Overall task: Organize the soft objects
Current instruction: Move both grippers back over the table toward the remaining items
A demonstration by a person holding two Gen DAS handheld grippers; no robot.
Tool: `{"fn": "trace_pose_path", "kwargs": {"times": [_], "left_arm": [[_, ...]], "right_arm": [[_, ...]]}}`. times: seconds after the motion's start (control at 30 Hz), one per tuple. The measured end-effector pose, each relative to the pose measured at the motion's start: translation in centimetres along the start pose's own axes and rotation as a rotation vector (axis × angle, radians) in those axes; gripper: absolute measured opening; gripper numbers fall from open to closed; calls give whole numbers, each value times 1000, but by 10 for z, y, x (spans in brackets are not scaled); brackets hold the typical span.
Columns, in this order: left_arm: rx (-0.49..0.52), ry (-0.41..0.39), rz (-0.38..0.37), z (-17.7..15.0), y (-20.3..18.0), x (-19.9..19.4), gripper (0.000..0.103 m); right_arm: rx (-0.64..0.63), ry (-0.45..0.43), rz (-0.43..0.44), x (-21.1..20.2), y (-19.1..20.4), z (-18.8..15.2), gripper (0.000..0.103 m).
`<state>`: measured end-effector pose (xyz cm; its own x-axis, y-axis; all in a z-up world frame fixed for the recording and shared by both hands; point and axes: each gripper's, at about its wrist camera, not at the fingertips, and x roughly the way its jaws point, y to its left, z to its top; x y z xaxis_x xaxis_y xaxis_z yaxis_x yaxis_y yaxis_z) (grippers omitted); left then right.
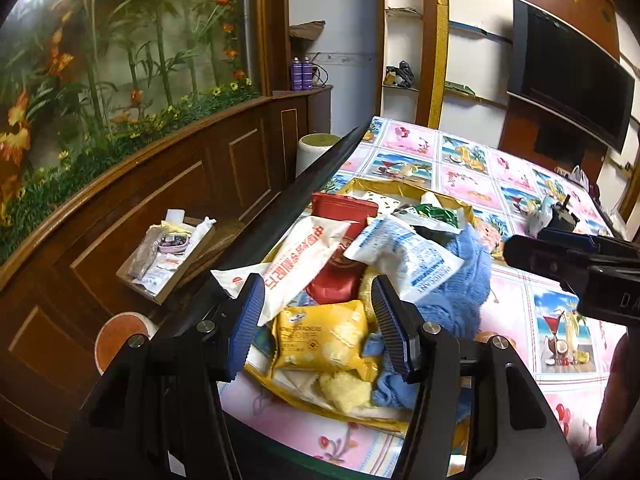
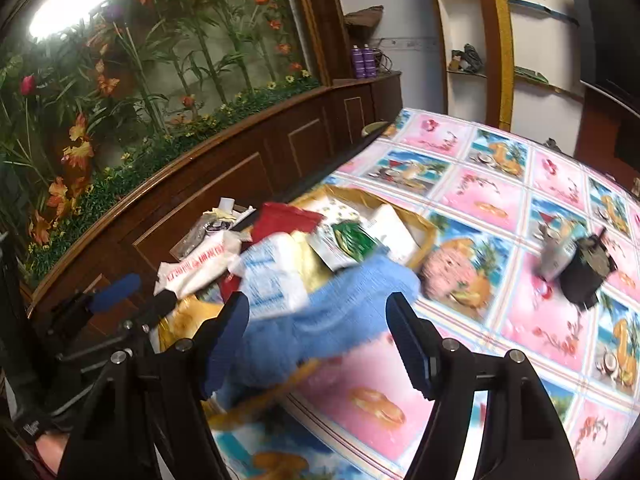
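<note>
A gold tray (image 1: 384, 186) on the table holds a heap of soft packets and cloths. My left gripper (image 1: 316, 320) is open above a yellow snack packet (image 1: 320, 338), holding nothing. Around it lie a white packet with red print (image 1: 304, 264), a red pouch (image 1: 340, 208), a white-blue packet (image 1: 404, 256) and a blue fuzzy cloth (image 1: 460, 288). My right gripper (image 2: 320, 340) is open above the blue fuzzy cloth (image 2: 340, 308) at the gold tray's (image 2: 428, 236) near edge, empty. It also shows at the right of the left wrist view (image 1: 568, 264). The right wrist view is blurred.
The table has a pink and blue picture cloth (image 2: 520, 320). A dark object with a grey packet (image 2: 576, 268) sits further right on it. A small wooden tray of sachets (image 1: 168, 256) rests on the ledge left of the table, beside wood panelling (image 1: 160, 184).
</note>
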<state>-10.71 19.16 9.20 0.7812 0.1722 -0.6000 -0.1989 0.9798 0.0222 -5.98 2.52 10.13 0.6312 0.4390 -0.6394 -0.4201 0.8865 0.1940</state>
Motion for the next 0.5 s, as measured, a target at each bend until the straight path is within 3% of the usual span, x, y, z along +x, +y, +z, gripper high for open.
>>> {"fn": "trace_pose_path", "kwargs": {"times": [0.5], "left_arm": [[91, 4, 17, 3, -41, -10, 56]], "right_arm": [[122, 15, -31, -16, -54, -29, 71]]}}
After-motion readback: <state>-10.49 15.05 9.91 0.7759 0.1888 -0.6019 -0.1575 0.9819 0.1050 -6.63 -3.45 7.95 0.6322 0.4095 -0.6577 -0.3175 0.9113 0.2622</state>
